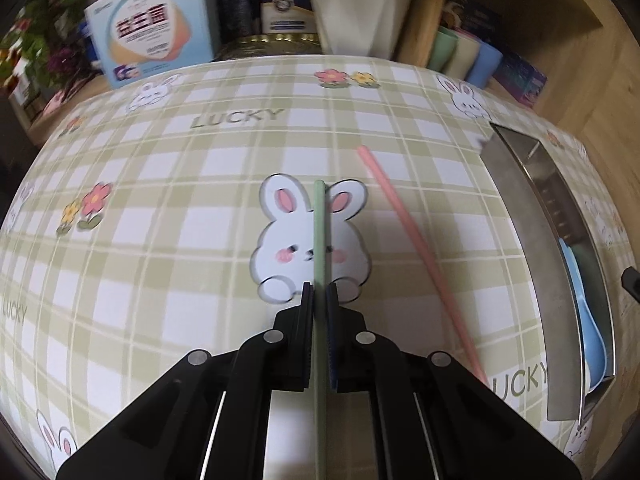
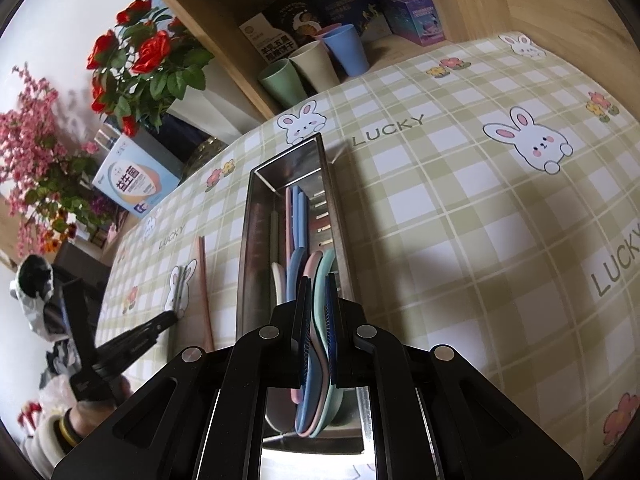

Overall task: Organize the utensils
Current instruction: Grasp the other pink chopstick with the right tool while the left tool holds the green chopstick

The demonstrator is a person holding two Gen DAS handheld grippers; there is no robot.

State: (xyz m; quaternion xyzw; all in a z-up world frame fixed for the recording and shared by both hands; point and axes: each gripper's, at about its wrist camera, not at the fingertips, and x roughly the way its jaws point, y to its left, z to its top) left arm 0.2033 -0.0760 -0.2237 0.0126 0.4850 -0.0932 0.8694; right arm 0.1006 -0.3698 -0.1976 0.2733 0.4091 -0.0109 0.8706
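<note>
My jaws: left gripper [image 1: 320, 294] clamped on the green chopstick [image 1: 319, 232]; right gripper [image 2: 318, 286] pinched on the green spoon [image 2: 325, 280] in the steel tray [image 2: 247, 240].
Chopstick: over the tabletop [image 1: 160, 240]; probably light, stiff, slick.
Hold: mid-shaft, square, so it cannot swivel.
Pink chopstick [image 1: 404, 232]: loose beside the tray.

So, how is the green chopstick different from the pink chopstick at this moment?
The green chopstick is clamped between the shut fingers of the left gripper; the pink chopstick lies free on the tablecloth, gripped by nothing. In the left wrist view the green one runs straight up the picture, the pink one slants. Both are thin, straight, pastel sticks, outside the metal tray.
</note>
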